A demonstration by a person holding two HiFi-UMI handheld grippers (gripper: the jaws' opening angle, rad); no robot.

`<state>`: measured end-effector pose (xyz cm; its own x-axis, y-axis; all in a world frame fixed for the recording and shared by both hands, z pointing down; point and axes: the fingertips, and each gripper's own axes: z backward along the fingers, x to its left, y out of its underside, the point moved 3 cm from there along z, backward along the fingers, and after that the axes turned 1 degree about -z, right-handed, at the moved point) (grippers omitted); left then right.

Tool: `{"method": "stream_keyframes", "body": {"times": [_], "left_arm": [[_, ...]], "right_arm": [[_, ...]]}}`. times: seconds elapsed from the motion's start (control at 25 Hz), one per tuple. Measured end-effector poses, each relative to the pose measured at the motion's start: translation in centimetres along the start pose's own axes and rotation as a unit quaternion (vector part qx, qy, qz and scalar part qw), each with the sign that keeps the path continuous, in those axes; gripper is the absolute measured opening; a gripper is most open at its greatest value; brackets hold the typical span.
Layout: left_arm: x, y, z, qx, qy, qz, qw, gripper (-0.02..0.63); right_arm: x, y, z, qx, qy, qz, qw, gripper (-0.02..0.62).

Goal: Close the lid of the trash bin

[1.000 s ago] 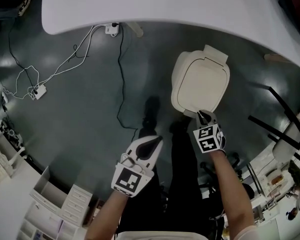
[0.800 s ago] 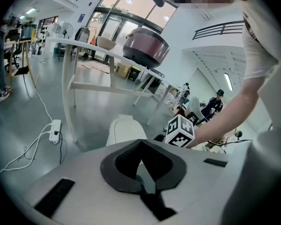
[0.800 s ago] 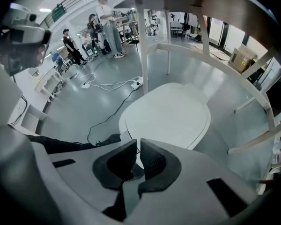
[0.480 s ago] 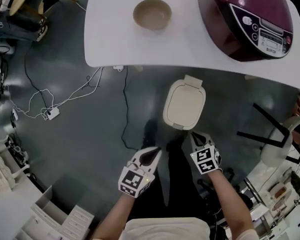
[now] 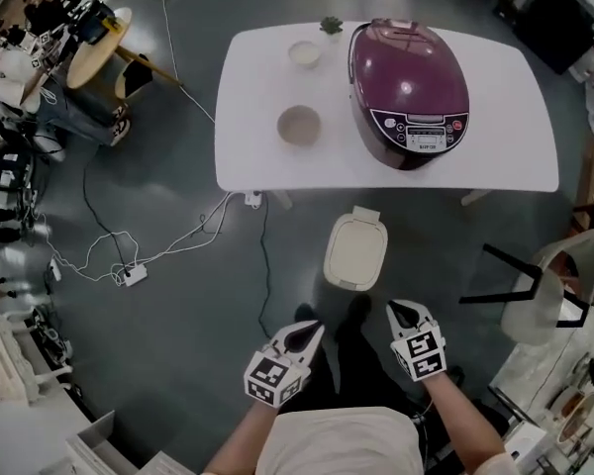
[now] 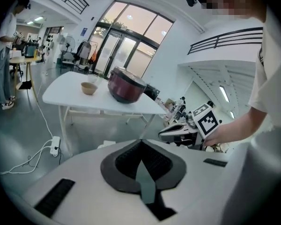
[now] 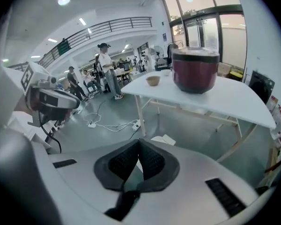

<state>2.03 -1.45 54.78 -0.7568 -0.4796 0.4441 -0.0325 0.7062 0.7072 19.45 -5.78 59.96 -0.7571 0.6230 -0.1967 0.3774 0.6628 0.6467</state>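
The cream trash bin (image 5: 355,250) stands on the dark floor in front of the white table, its lid down flat. In the head view both grippers hang well above the floor, close to the person's body and apart from the bin. The left gripper (image 5: 302,336) is shut with nothing between its pads. The right gripper (image 5: 403,315) is also shut and empty. The right gripper view shows a corner of the bin (image 7: 163,139) just past the closed jaw tips (image 7: 139,146). The left gripper view shows its closed tips (image 6: 141,146) and the right gripper (image 6: 182,132) beside it.
A white table (image 5: 247,146) carries a purple rice cooker (image 5: 408,92) and two bowls (image 5: 299,125). Cables and a power strip (image 5: 131,274) lie on the floor to the left. A black-framed chair (image 5: 549,300) stands at the right. People stand in the far background (image 7: 105,69).
Both grippers have risen away from the bin; the right one was at the lid's front edge and is now clear of it. The view has pulled back, bringing the table into sight.
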Motion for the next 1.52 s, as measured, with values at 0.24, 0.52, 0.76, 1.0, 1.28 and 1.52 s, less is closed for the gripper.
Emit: {"method": "stream_keyframes", "body": {"times": [0.24, 0.52, 0.76, 1.0, 1.28, 1.52], "left_arm": [[-3.7, -2.4, 6.4, -0.030, 0.001, -0.042, 0.9987, 0.014], [-7.0, -1.9, 13.7, -0.046, 0.039, -0.092, 0.9939, 0.014], [-8.9, -0.4, 19.4, -0.052, 0.068, -0.126, 0.9884, 0.014], [-10.6, 0.9, 24.0, -0.068, 0.086, -0.136, 0.9845, 0.014], [-13.0, 1.8, 27.8, -0.078, 0.100, -0.153, 0.9801, 0.014], [-15.6, 1.0, 29.6, -0.104, 0.101, -0.170, 0.9747, 0.014]], "right_arm": [[3.7, -2.9, 8.6, -0.064, 0.031, -0.034, 0.997, 0.012], [10.6, -4.2, 15.4, -0.120, 0.084, -0.020, 0.989, 0.012], [16.8, -3.4, 20.1, -0.154, 0.124, -0.025, 0.980, 0.012], [22.1, -1.9, 24.7, -0.181, 0.152, -0.034, 0.971, 0.012], [26.1, -0.6, 29.6, -0.211, 0.168, -0.036, 0.962, 0.012], [27.1, 0.0, 32.5, -0.230, 0.167, -0.031, 0.958, 0.012]]}}
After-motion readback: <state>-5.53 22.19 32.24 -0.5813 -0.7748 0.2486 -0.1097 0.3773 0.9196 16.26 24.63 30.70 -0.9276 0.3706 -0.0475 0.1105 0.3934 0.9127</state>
